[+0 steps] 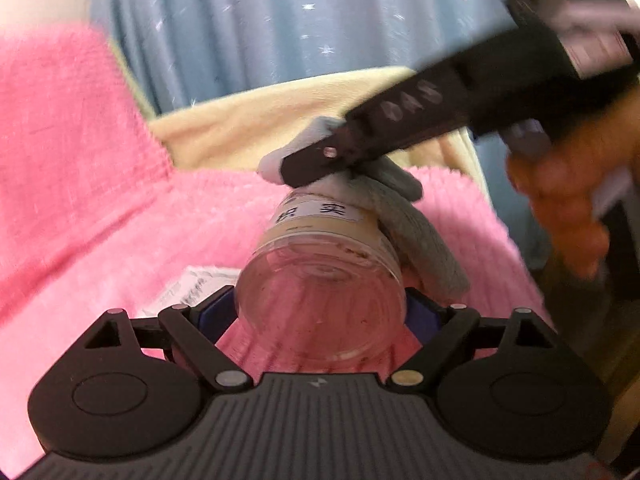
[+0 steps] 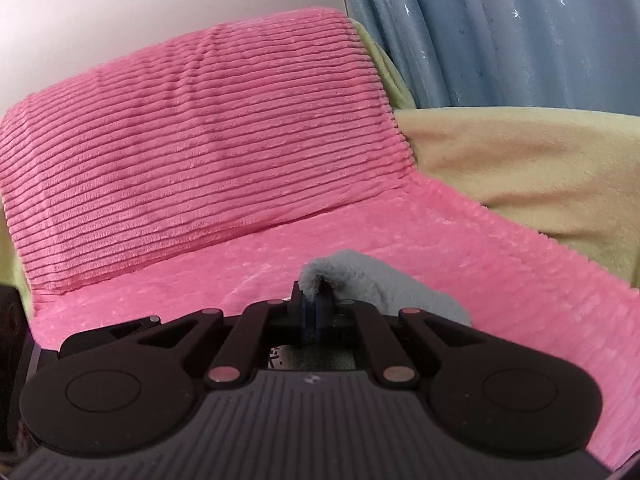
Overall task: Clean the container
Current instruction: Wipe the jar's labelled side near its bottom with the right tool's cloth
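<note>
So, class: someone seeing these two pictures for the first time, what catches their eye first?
Probably the clear jar, clamped bottom-first in the left tongs at the centre of the left view. Next, the grey cloth that the right tongs press against the jar's far end. All around lies a bright pink blanket.

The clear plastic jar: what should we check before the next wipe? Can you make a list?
1. Clear plastic jar with white label held between the left tongs: ok.
2. Grey fluffy cloth pinched in the right tongs: ok.
3. Cloth touching the jar's far end: ok.
4. Jar inside clean: not ok, brown specks show.
5. Lid off: cannot tell.
6. Soft pink ribbed blanket underneath: ok.
</note>
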A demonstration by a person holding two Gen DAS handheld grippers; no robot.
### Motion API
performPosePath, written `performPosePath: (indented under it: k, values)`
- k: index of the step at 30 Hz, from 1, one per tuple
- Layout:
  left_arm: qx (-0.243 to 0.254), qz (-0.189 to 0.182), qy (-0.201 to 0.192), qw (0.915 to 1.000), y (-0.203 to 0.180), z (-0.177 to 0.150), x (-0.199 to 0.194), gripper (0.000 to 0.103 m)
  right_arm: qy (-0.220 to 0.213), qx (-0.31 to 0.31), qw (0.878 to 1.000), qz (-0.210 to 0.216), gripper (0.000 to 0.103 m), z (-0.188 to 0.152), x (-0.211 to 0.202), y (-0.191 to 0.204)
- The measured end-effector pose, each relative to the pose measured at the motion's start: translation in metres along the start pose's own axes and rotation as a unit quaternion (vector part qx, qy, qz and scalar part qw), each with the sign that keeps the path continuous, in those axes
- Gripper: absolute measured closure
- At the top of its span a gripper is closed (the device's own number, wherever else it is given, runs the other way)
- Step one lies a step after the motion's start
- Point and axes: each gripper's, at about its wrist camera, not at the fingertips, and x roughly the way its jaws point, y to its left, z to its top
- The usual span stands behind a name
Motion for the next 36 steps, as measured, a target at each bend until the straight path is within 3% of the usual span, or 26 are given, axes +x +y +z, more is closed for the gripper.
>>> performPosePath:
  k: [6,11,15,18,25,36]
  values:
    - [-0.075,-0.034,-0.009,0.9965,0.018,-0.003,-0.003,0.015,0.001,0.009,1.000,0.002,0.101,0.001,0.000,0.004]
    - [-0.079,-0.034,-0.008,0.9963,0.023,-0.006,-0.004,0.016,0.009,0.017,0.999,0.028,0.100,-0.001,-0.001,0.008]
    - [-0.078,-0.034,-0.005,0.9964,0.023,-0.007,-0.001,0.016,0.021,-0.015,0.997,0.067,0.100,-0.007,-0.003,0.027]
    - [-0.076,-0.033,-0.003,0.9966,0.022,-0.006,0.000,0.017,0.022,-0.017,0.997,0.074,0.101,-0.009,-0.002,0.028]
    - [-0.067,-0.029,-0.003,0.9973,0.019,-0.005,0.000,0.017,-0.005,-0.004,1.000,0.028,0.101,-0.009,-0.002,0.017]
    - [-0.067,-0.021,-0.005,0.9975,0.009,-0.005,-0.001,0.017,-0.014,-0.018,1.000,0.014,0.101,-0.010,-0.003,0.021]
